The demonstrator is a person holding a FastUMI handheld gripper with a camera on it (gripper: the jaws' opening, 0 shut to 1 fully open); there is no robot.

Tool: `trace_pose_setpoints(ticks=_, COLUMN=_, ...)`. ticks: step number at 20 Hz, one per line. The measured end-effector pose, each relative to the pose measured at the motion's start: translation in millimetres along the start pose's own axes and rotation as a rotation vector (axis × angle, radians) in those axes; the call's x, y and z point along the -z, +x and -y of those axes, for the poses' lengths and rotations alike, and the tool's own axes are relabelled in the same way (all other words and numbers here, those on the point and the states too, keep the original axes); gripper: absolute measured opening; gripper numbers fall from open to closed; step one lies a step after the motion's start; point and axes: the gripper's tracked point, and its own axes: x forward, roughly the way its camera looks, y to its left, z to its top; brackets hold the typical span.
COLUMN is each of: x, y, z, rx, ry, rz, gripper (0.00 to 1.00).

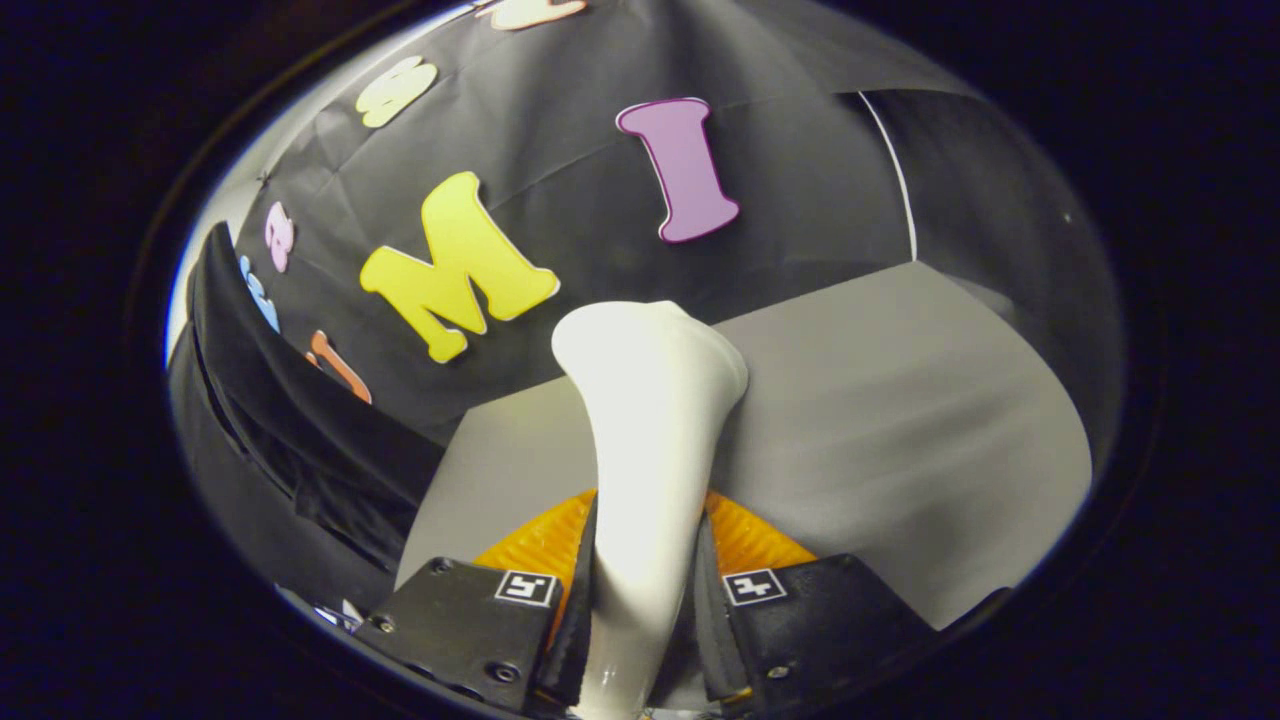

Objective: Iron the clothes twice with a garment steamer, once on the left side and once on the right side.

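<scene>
And here's the tool (645,600), clamped tight on the garment steamer (650,440): both fingers (570,610) press against the white handle from either side, no gap to speak of. The steamer rises straight up out of the grip, slim where it is held and flaring wider toward its rounded head (that head sits well beyond the fingertips, tilted a touch to one side). Behind and beneath it spreads the grey table (880,420), its far edge running up against the booth's black cloth wall (800,200). Over to the left, look, there's the dark clothing (290,420), a black garment hanging in folds beside the table's edge, its layered hem lines just visible. The steamer's head is apart from that fabric, with open table between the two. The scene is tipped at an angle.
</scene>
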Motion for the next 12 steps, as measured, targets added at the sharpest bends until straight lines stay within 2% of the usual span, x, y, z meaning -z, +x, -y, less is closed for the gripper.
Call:
trace_pose_setpoints(ticks=3, x=-4.7, y=-12.7, z=-9.8, rx=-0.040, ry=-0.030, rz=0.049, gripper=0.43)
trace_pose_setpoints(ticks=12, x=11.5, y=-68.7, z=-54.5, rx=-0.111, ry=-0.133, rz=0.155, gripper=0.40)
